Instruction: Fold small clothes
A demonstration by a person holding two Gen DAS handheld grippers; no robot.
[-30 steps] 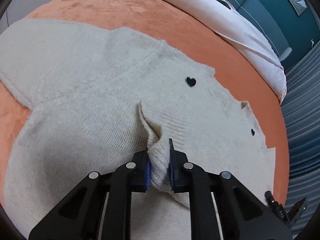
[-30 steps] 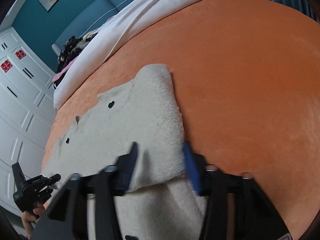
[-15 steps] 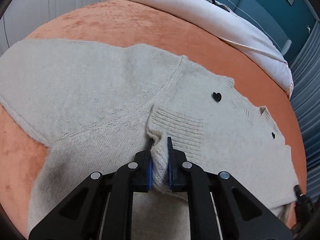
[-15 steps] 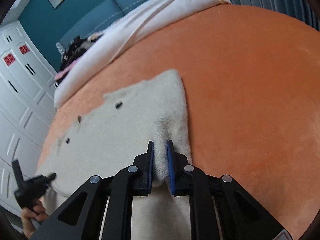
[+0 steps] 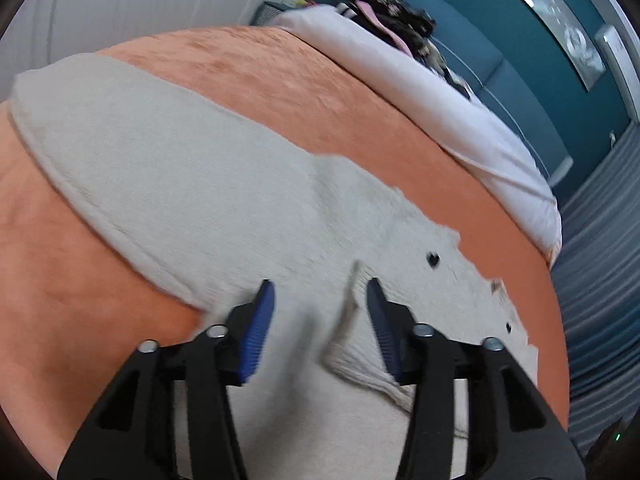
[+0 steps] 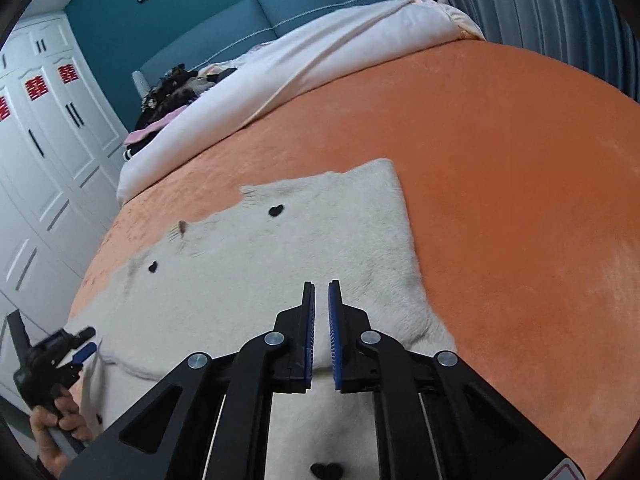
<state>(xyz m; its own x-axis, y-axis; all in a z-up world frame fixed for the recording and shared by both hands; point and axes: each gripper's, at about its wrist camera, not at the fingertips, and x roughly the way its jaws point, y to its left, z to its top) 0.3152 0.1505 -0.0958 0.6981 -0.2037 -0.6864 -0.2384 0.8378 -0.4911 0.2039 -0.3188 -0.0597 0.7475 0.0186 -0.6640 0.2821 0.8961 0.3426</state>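
Left wrist view: my left gripper point(image 5: 320, 300) has just been opening, and its blue pads point(image 5: 256, 332) now stand apart with nothing pressed between them. The ribbed cuff point(image 5: 360, 356) of the cream knit sweater point(image 5: 192, 184) lies loose between the fingers, close to the right-hand pad, though the blur keeps me from telling whether it touches. The sweater is spread across the orange bedspread point(image 5: 328, 100), reaching from the near left edge of the bed toward the right side, with a small black heart point(image 5: 433, 259) sewn on near its far edge. A white duvet point(image 5: 440, 120) is bunched along the far end of the bed, with dark clothes point(image 5: 400, 20) piled beyond it.

From the right wrist I see my right gripper point(image 6: 322, 296) with its pads drawn close together, a narrow slit between them. It sits above the folded part of the sweater point(image 6: 320, 232), and I see no fabric caught in the slit. At the lower left a hand point(image 6: 56, 420) holds the other gripper point(image 6: 76, 350) at the sweater's left edge. White wardrobe doors point(image 6: 52, 140) stand past the bed's left side
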